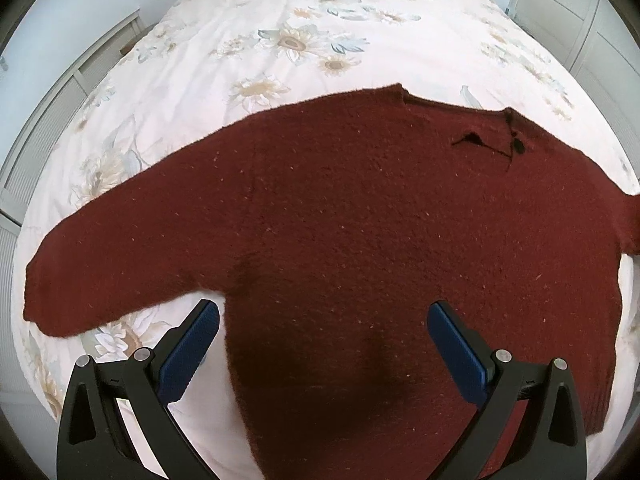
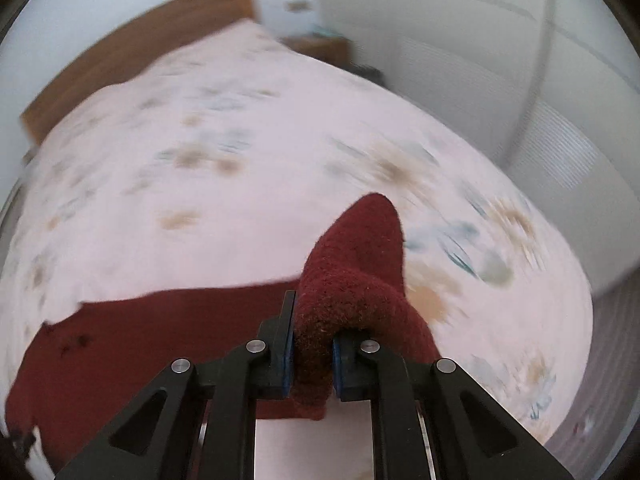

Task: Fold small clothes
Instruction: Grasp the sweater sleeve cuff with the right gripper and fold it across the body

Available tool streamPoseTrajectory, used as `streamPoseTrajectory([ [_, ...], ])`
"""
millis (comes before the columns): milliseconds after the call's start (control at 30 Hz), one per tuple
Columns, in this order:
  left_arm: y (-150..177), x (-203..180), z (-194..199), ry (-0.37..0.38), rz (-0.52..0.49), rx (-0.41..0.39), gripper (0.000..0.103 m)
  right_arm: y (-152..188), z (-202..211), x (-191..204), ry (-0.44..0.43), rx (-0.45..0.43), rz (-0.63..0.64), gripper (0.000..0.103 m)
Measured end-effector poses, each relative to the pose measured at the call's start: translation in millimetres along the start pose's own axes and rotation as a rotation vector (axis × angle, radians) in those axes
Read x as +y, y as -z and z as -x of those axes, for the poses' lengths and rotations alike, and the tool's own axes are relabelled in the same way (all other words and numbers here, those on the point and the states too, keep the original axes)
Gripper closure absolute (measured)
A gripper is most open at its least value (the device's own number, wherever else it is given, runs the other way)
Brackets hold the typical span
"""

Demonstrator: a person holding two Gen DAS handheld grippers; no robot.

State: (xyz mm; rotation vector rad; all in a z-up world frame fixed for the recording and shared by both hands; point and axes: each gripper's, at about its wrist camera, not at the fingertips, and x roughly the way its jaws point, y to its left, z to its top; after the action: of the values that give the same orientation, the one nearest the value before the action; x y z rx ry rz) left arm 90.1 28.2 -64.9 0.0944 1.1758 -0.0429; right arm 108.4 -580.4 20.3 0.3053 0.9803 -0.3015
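Note:
A dark red knit sweater lies flat on the bed, its left sleeve stretched out to the left and its neckline at the far right. My left gripper is open and empty, hovering over the sweater's lower body, its left finger over the sheet beside the sweater. In the right wrist view my right gripper is shut on the sweater's right sleeve, which bunches up over the fingers and is lifted off the bed. The sweater body lies to the left below it.
The bed has a pale pink sheet with a flower print. A wooden headboard stands at the far end. White cabinets flank the bed on the left, a white wardrobe on the right. A bedside table stands by the headboard.

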Motion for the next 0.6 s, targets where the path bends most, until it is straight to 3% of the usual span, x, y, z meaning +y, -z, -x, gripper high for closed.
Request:
streamPoseTrajectory([
  [333,2,18,7,0.020,0.010,-0.032,0.001,-15,44,183,-0.198,-0.065,0.248,0.089],
  [600,2,27,0,0.012,0.000,-0.030,0.001,30,7,284,-0.315,0.037,0.356,0.089],
])
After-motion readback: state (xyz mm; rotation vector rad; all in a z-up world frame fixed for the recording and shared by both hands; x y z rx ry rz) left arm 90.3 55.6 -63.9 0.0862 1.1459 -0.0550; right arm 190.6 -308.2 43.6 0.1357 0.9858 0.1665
